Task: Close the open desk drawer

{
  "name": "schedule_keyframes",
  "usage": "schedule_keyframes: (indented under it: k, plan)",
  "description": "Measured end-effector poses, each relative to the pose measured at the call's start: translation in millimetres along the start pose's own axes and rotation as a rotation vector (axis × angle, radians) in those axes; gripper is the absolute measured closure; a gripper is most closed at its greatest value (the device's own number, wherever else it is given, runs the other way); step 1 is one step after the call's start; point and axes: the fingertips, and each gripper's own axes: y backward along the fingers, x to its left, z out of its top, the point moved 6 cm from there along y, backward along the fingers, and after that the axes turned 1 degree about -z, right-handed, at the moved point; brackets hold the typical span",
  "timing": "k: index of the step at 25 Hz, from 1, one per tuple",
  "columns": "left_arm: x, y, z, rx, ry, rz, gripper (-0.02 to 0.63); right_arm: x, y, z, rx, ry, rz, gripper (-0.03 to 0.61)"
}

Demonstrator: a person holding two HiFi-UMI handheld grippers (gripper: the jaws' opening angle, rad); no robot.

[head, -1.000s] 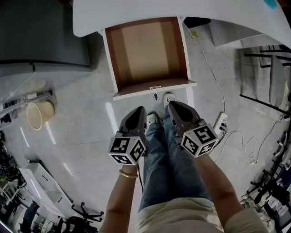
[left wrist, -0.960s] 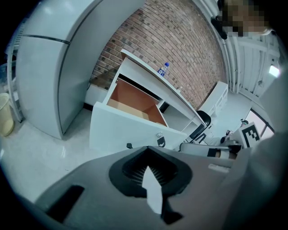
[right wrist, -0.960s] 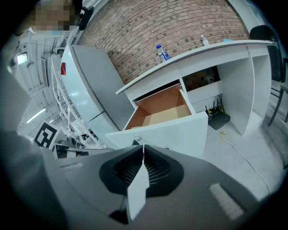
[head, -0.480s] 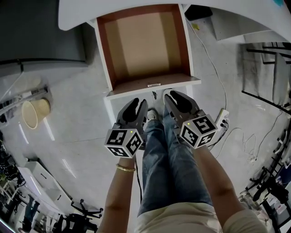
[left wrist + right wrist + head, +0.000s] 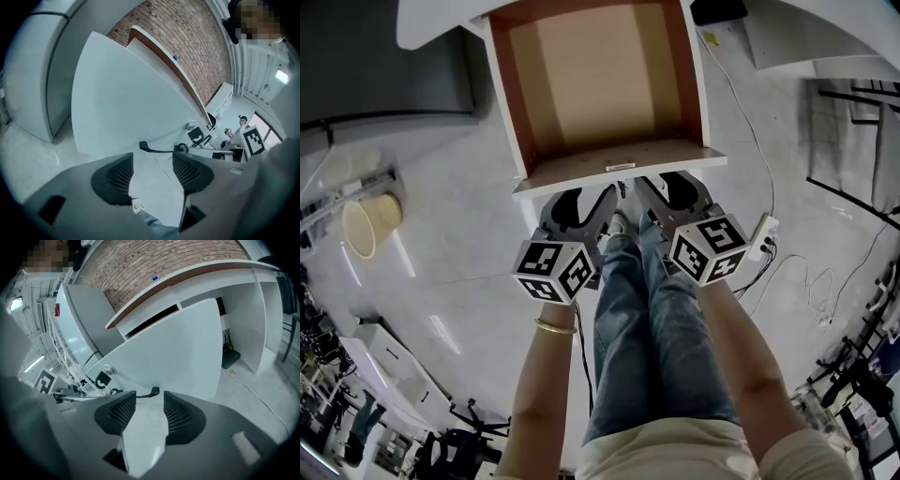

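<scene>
The open desk drawer shows its bare brown inside at the top of the head view. Its white front panel faces me. My left gripper and right gripper sit side by side just under that panel's lower edge. Both sets of jaws are opening, with nothing between them. In the left gripper view the left gripper looks at the white drawer front close ahead. In the right gripper view the right gripper faces the same drawer front, which bears a small round lock.
The person's legs in jeans stand below the grippers. A beige bin lies on the floor at left. A power strip with cables lies at right. A grey cabinet stands left of the white desk top.
Both grippers have come down and closer to the drawer front. Their jaws, shut a second ago, now stand apart.
</scene>
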Motion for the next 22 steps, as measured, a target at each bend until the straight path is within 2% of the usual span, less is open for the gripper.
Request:
schedule_keyframes:
  k: [6,14,22]
  plan:
    - [0,-12,-1,-0.008,0.015,-0.028,0.323,-7,-10,-1,0.006,-0.002,0.019,0.385]
    - [-1,-18,4,-0.021,0.017,-0.046,0.319,-8,-14,-5,0.026,0.015,0.046,0.394]
    - [4,-16,9,-0.016,0.041,-0.023,0.410,-2,-16,-2,0.028,0.035,0.047,0.422]
